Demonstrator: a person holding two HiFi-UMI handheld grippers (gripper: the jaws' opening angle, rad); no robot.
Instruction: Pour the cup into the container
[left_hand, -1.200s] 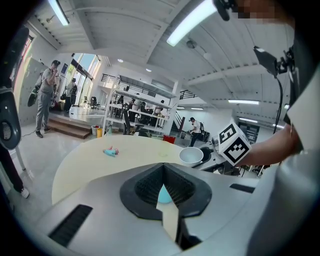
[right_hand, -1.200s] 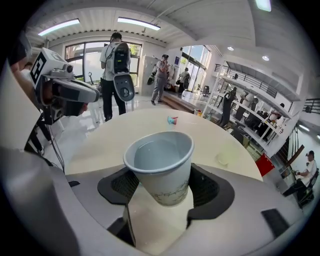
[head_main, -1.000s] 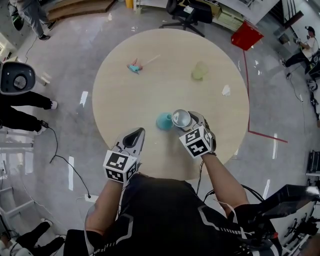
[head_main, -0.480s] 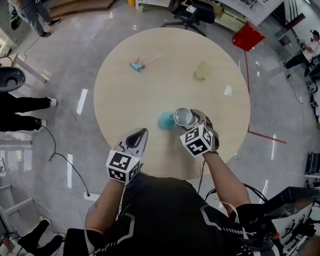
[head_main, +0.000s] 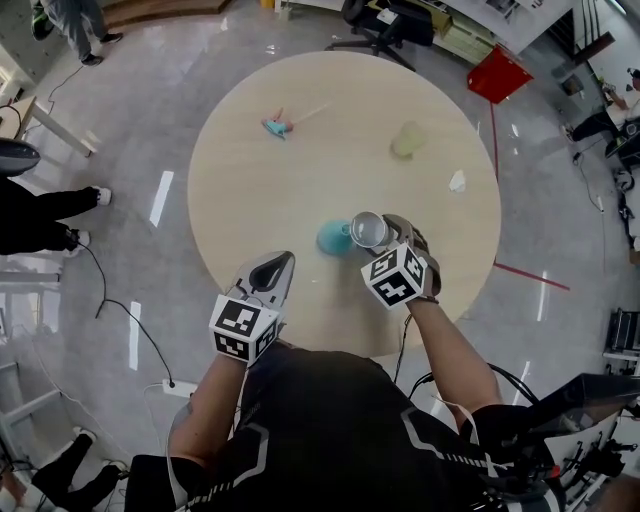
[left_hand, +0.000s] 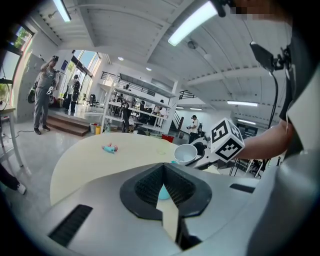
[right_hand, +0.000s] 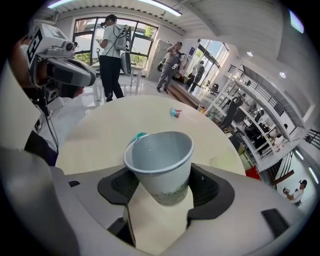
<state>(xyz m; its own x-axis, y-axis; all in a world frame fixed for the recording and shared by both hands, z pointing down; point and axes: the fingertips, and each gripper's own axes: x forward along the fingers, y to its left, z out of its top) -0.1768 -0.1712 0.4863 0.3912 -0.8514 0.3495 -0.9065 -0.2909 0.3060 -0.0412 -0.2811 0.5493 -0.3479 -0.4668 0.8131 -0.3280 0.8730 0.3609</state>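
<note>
My right gripper (head_main: 385, 235) is shut on a white paper cup (head_main: 368, 230), held tilted with its mouth toward the left, just right of a teal container (head_main: 332, 238) on the round table (head_main: 300, 180). In the right gripper view the cup (right_hand: 161, 162) sits between the jaws, and only the container's teal rim (right_hand: 139, 136) peeks out behind it. The cup looks empty inside. My left gripper (head_main: 272, 272) hangs shut at the table's near edge, holding nothing. Seen from the left gripper view, the cup (left_hand: 186, 153) shows beside the right gripper's marker cube (left_hand: 227, 141).
A small teal and pink toy (head_main: 276, 126) lies at the far left of the table. A pale green cup (head_main: 406, 140) stands at the far right, with a crumpled white scrap (head_main: 457, 181) near the right edge. People stand around the room; a red bin (head_main: 497, 73) is beyond the table.
The view has shifted a little. The right gripper with the cup stays beside the teal container, and the left gripper stays at the table's near edge.
</note>
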